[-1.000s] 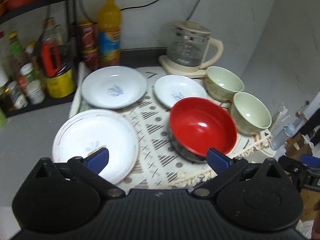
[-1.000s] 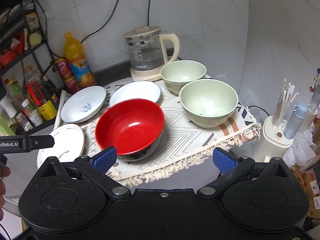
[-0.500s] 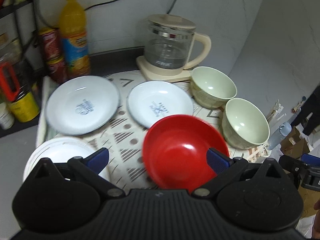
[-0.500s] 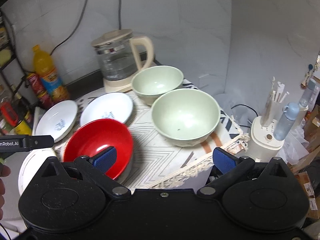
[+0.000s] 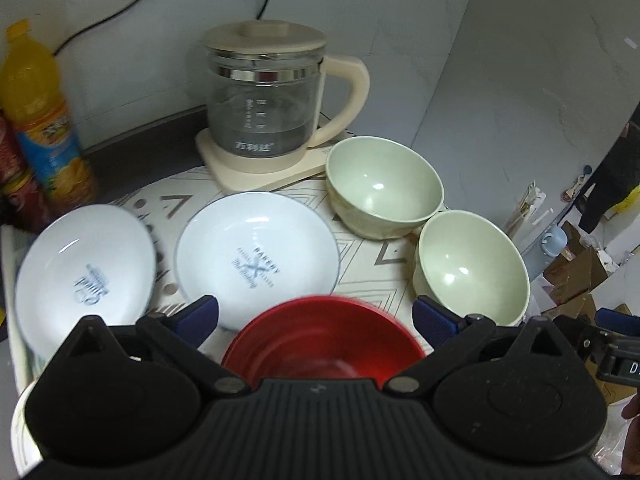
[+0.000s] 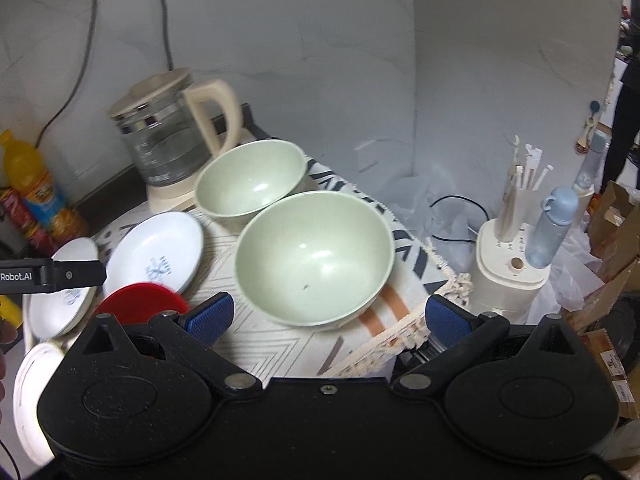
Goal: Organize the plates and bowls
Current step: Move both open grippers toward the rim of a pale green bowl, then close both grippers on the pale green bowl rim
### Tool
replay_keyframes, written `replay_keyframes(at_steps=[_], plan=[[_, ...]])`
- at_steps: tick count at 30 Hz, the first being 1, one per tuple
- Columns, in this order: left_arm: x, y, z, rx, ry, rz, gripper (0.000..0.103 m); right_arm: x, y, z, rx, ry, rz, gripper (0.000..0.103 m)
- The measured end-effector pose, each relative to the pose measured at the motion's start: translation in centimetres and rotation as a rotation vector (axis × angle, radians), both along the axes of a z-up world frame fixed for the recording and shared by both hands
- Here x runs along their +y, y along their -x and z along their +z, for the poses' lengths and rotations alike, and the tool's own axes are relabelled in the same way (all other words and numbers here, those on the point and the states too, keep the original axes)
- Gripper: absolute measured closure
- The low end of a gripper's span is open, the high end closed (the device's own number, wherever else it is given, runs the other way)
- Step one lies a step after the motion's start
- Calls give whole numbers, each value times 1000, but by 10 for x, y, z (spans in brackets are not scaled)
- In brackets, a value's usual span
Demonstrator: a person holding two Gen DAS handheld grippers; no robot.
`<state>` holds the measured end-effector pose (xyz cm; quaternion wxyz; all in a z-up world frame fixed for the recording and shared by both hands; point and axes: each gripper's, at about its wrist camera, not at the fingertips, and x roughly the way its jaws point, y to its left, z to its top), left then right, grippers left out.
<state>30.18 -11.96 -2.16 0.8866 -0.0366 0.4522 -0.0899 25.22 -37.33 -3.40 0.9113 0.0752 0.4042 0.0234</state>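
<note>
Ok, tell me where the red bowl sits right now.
In the left wrist view the red bowl sits on the patterned cloth, low centre between the open left gripper fingers, just before the bakery-print plate.

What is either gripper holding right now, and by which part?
Nothing. The left gripper and right gripper are both open, with no dish between their fingers.

Left tongs [image 5: 316,314] gape above red bowl [image 5: 322,336]
</note>
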Motion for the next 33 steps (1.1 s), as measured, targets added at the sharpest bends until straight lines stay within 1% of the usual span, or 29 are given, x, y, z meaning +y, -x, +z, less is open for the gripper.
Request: replay_keyframes(at_steps=[4,9,16,18,23,27,30,32,33], plan=[[-12,-22,-5,12,3,-46,2,-6,-13,-4,9,-13,-30,0],[-29,-47,-15,36,12,-98,3,-12,-29,-15,36,-12,-57,4],[-48,-73,-28,72,25,-166,5,-23,-43,-27,63,-31,-108,7],[-55,-79,-32,79,24,-189,6,-26,-46,-30,72,-38,-122,11],[-70,-94,-41,104,42,-226,9,-31,-55,-42,101,-74,-138,13],[-80,-103,-47,115,47,-241,12,-33,-63,-48,115,-82,-145,21],[-85,-108,-52,141,46,-250,18,-35,-68,-52,130,-94,-151,24],[-89,-111,-57,158,42,-256,23,-36,-71,-54,132,-95,-156,24],[-91,-113,-60,169,42,-262,28,-37,-72,-56,136,-94,-158,28]])
